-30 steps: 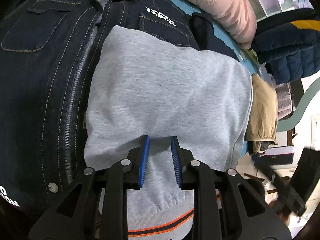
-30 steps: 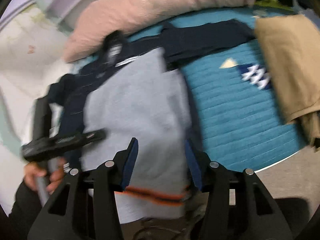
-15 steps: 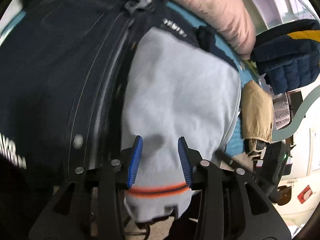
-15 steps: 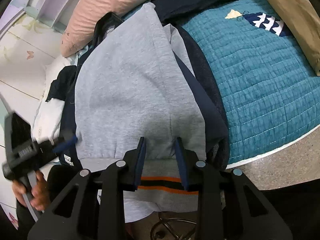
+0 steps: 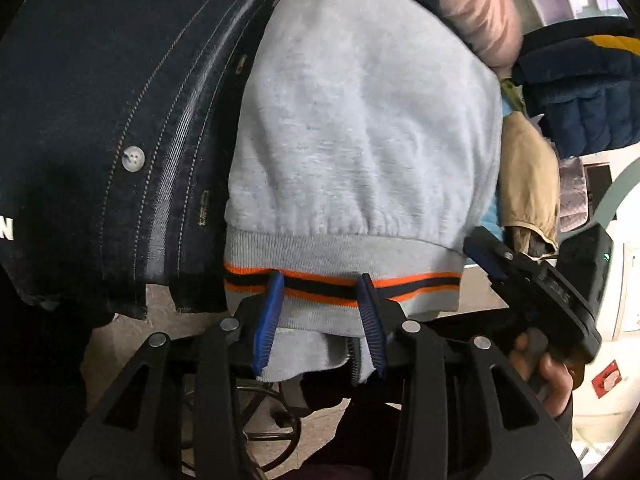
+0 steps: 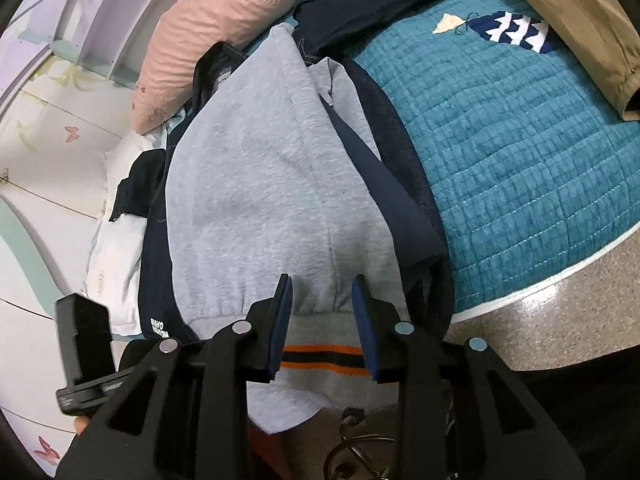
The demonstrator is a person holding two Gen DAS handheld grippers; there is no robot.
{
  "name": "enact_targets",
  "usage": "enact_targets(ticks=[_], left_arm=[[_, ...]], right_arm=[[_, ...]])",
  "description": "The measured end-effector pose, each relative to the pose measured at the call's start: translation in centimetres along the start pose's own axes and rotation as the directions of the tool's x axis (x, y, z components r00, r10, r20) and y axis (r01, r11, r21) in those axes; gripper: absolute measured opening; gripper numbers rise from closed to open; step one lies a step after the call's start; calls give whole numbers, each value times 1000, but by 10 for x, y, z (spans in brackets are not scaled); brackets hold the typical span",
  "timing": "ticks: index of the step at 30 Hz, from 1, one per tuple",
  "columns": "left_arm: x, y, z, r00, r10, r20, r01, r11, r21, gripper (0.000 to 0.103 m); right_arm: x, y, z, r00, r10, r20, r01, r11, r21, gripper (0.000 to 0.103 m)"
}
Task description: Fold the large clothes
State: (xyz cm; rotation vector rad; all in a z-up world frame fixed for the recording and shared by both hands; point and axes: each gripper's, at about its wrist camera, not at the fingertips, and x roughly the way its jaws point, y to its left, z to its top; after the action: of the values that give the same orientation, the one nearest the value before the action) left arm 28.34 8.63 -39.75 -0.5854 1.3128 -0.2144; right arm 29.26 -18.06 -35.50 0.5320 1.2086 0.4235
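A grey sweatshirt point(image 5: 360, 128) with an orange and black striped hem point(image 5: 420, 280) lies on a dark denim jacket point(image 5: 100, 100) and hangs over the bed's edge. My left gripper point(image 5: 320, 284) is open, its blue pads on either side of the hem. The sweatshirt also shows in the right wrist view point(image 6: 260, 184). My right gripper point(image 6: 322, 286) is open, its pads straddling the ribbed hem point(image 6: 320, 354). The denim jacket point(image 6: 400, 184) lies under and beside the sweatshirt. The right gripper shows in the left wrist view point(image 5: 532, 292).
A teal quilted bedspread point(image 6: 520, 140) covers the bed. A pink pillow point(image 6: 224, 20) lies at the back. Tan trousers point(image 6: 572, 12) lie at the right. A navy puffer jacket point(image 5: 588, 92) is behind. A speckled floor point(image 6: 560, 320) lies below the bed's edge.
Both grippers have drawn back toward the bed's edge, from the sweatshirt's body to its striped hem. The left gripper's jaws have opened wider.
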Motion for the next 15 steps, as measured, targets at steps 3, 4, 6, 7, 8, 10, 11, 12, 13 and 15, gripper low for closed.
enact_targets(ticks=[3,4,6,7,8,10,11,12,13,15], left_arm=[[0,-5,0,999,-38,-22,38,999,-13,38],[0,-10,0,997,-65,-35,65,998,9,30],[2,-15,-3,999,-32,-37,33,999,35,25],[4,-14,-3,999,-9,-39,10,1000,30,25],[4,-12,-2,999,9,-31,-9,1000,11,25],[-6,-8,-3,1000,2,1,-2,1000,-26,25],[-13,-8,-3,1000,4,15,-4,1000,-14,27],[-19,-9,-3,999,27,37,-27,1000,10,36],[-22,-8,-3,997,59,53,-61,998,20,40],[-21,0,-2,997,64,50,-64,998,-4,41]], right_arm=[[-7,-8,-3,1000,18,5,-19,999,26,30],[-9,-10,-3,1000,29,8,-29,999,40,30],[-11,-13,-3,999,39,13,-40,998,55,30],[-12,-15,-4,999,45,13,-46,997,64,30],[-15,-17,-5,998,56,13,-56,996,73,30],[-18,-20,-6,998,59,17,-61,995,77,30],[-19,-20,-7,998,61,18,-62,995,80,30],[-20,-22,-8,998,62,17,-63,994,86,33],[-20,-23,-8,999,43,14,-44,995,94,45],[-20,-30,-8,1000,4,11,-6,993,120,47]])
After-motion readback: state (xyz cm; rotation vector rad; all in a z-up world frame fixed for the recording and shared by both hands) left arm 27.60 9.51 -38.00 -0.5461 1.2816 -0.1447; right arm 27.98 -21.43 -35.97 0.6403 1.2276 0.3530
